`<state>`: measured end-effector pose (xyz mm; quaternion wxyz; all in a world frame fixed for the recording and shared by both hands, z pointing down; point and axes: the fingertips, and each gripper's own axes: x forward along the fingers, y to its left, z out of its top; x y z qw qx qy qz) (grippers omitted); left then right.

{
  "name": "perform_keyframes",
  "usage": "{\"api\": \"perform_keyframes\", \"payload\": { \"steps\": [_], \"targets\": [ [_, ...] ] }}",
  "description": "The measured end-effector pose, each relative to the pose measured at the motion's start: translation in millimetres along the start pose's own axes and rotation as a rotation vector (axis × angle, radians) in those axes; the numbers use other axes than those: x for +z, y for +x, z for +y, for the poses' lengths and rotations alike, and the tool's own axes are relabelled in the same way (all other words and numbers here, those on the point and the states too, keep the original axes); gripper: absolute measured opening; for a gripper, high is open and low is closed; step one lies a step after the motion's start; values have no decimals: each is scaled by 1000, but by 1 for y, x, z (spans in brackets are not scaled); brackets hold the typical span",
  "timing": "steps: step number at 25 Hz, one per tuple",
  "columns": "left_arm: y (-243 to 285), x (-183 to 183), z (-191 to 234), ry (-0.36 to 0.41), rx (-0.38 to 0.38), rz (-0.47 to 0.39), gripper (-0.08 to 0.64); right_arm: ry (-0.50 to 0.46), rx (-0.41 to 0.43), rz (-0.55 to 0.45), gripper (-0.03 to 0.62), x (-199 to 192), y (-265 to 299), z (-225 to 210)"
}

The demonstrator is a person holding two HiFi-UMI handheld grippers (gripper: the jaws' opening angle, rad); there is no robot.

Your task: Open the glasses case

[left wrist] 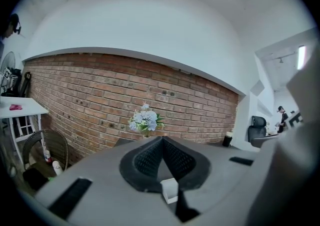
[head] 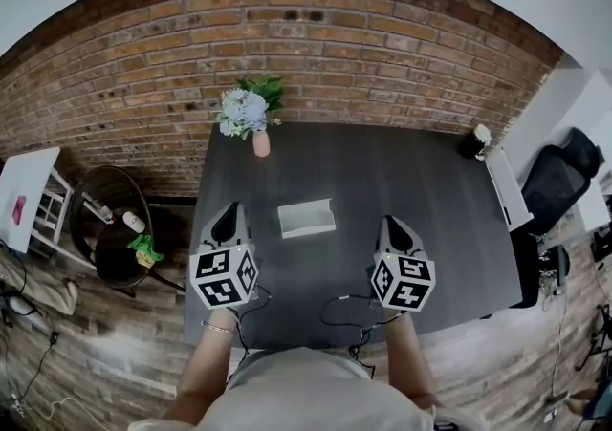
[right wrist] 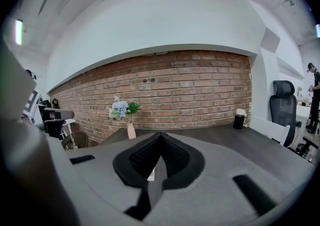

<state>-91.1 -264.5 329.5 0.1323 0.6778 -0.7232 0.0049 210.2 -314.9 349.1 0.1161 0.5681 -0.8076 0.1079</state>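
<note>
The white glasses case (head: 306,218) lies closed near the middle of the dark table (head: 382,181). My left gripper (head: 228,216) hovers over the table's left part, a little to the left of the case and nearer to me. My right gripper (head: 395,226) sits on the other side at about the same distance. Neither touches the case. In the left gripper view the jaws of the left gripper (left wrist: 161,138) meet at their tips, and the case (left wrist: 170,190) shows small in the gap below them. The right gripper (right wrist: 160,135) has its jaws together too, with a sliver of the case (right wrist: 150,172) behind them.
A pink vase of pale blue flowers (head: 251,116) stands at the table's far left edge. A black cup with a white lid (head: 475,140) is at the far right corner. An office chair (head: 559,176) stands to the right, a round wicker chair (head: 110,224) to the left. Cables (head: 344,310) trail over the near edge.
</note>
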Motion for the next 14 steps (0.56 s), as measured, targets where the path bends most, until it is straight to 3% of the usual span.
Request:
{"api": "perform_keyframes", "payload": {
  "steps": [14],
  "targets": [
    [3, -7, 10, -4, 25, 16, -2, -7, 17, 15, 2, 0, 12, 6]
  ]
}}
